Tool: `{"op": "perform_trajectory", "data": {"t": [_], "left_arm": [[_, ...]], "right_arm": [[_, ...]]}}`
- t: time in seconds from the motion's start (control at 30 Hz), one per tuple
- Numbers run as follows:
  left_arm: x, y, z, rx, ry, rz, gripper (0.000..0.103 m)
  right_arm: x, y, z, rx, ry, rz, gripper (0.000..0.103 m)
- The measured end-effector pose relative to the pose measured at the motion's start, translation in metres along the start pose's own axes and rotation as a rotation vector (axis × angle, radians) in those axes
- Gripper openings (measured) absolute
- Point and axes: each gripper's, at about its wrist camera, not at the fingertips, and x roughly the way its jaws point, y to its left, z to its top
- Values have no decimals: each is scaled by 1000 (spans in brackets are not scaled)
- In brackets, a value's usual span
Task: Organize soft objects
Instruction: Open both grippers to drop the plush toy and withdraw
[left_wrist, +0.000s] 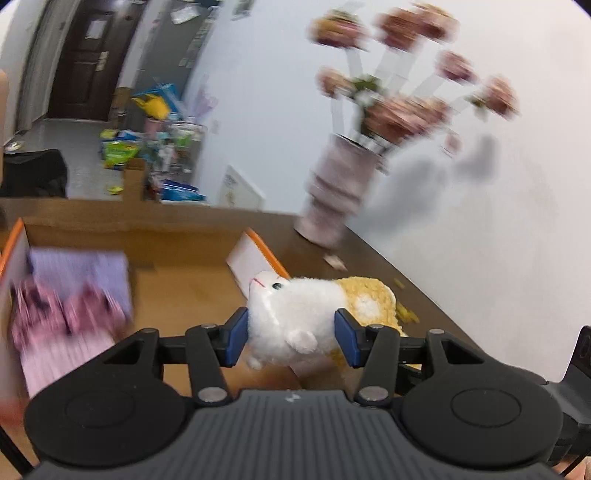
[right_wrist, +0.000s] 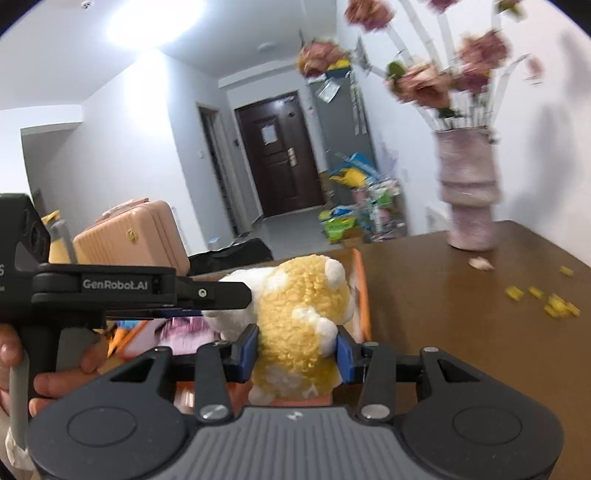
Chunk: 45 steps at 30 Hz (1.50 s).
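A cardboard box (left_wrist: 177, 236) with pink and purple cloth (left_wrist: 70, 295) inside sits on the left of the table (left_wrist: 369, 258). Above its right edge, the left claw (left_wrist: 291, 334) grips the plush toy (left_wrist: 295, 317) by its white head, while the right claw (right_wrist: 297, 354) clamps its yellow back. A flower vase (right_wrist: 467, 188) stands far right.

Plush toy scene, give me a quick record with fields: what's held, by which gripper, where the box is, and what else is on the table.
held item: white and yellow plush toy
left gripper: shut on the toy's white front end
right gripper: shut on the toy's yellow back end
toy position: lifted above the table
cardboard box: open, beside the toy, pink and purple soft items inside
also on table: pink vase with flowers, yellow scraps
image quality: motion blur
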Motion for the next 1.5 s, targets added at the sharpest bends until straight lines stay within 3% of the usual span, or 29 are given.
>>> {"op": "perform_trajectory", "data": {"t": [0.13, 0.3, 0.4, 0.47, 0.57, 0.67, 0.8, 1.03, 1.17, 1.33, 1.5], "left_arm": [[49, 49, 40, -65, 8, 55, 52], [113, 98, 57, -136, 110, 122, 52], [137, 110, 52, -131, 176, 188, 48], [143, 115, 49, -145, 216, 168, 48], [130, 115, 50, -116, 167, 147, 48], [112, 106, 52, -46, 123, 161, 50], [77, 89, 61, -1, 94, 160, 50], [-24, 53, 73, 110, -9, 201, 59], [-91, 29, 63, 215, -93, 265, 67], [-154, 8, 48, 246, -157, 292, 72], [-213, -12, -3, 337, -239, 284, 83]], "right_arm": [[92, -10, 46, 31, 87, 29, 42], [181, -17, 68, -18, 202, -19, 42], [213, -20, 68, -35, 262, -64, 44], [226, -18, 67, -85, 287, -121, 48], [224, -9, 66, -173, 234, -192, 52], [215, -5, 74, -189, 198, -217, 53], [185, 2, 91, -183, 164, -190, 55], [93, 18, 125, -165, 68, -185, 66], [31, 32, 132, -217, 12, -196, 71], [-34, 50, 127, -235, -51, -186, 75], [-90, 66, 94, -260, -87, -140, 79]]}}
